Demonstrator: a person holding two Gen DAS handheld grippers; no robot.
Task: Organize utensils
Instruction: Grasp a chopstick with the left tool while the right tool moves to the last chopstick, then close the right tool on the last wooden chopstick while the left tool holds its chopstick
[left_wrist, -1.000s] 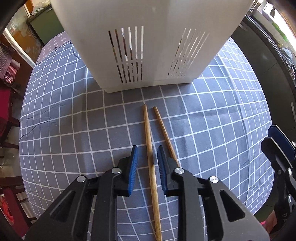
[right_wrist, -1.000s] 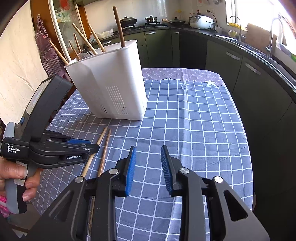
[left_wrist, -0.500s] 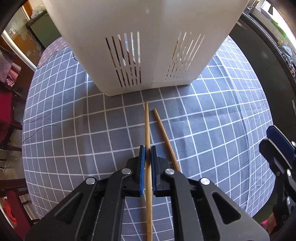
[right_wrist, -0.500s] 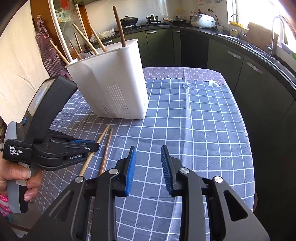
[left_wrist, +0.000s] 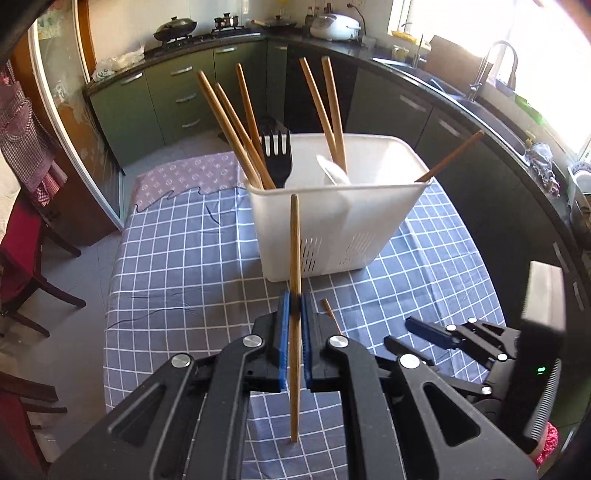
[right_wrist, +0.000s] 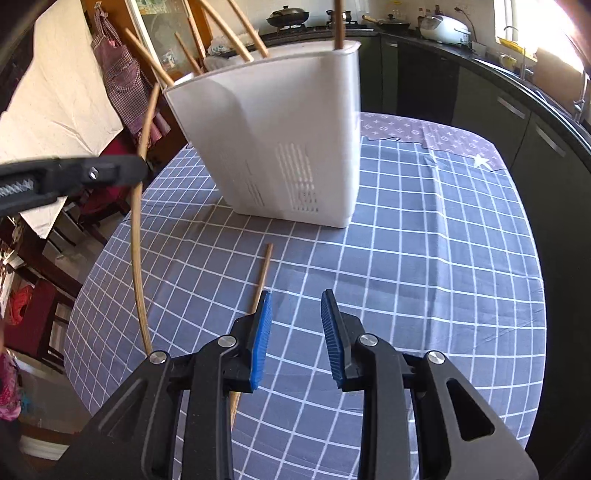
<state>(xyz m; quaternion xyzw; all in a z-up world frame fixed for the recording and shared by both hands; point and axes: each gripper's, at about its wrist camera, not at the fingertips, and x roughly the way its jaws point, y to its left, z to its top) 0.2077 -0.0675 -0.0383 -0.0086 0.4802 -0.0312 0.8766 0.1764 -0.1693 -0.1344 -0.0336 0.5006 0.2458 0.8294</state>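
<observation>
A kitchen with dark green cabinets (left_wrist: 159, 99) and a black counter (left_wrist: 436, 70) wraps round the back and right side, a sink tap (left_wrist: 491, 66) by the bright window and a rice cooker (left_wrist: 334, 27) and pans on the counter. In front stands a table under a blue-grey checked tablecloth (left_wrist: 177, 266). On it, toward the far side, sits a white plastic utensil holder (left_wrist: 332, 229) with slotted vents low on its walls; it holds several wooden chopsticks (left_wrist: 229, 122) leaning outward, a black fork (left_wrist: 276, 157) and a white spoon (left_wrist: 332, 171). The left gripper (left_wrist: 294, 332) is clamped tight on one chopstick (left_wrist: 294, 258), lifted clear of the cloth and standing nearly upright before the holder. A second chopstick (right_wrist: 260, 280) lies flat on the cloth in front of the holder, just left of the right gripper (right_wrist: 295, 332), whose blue pads stand partly apart with nothing between them.
</observation>
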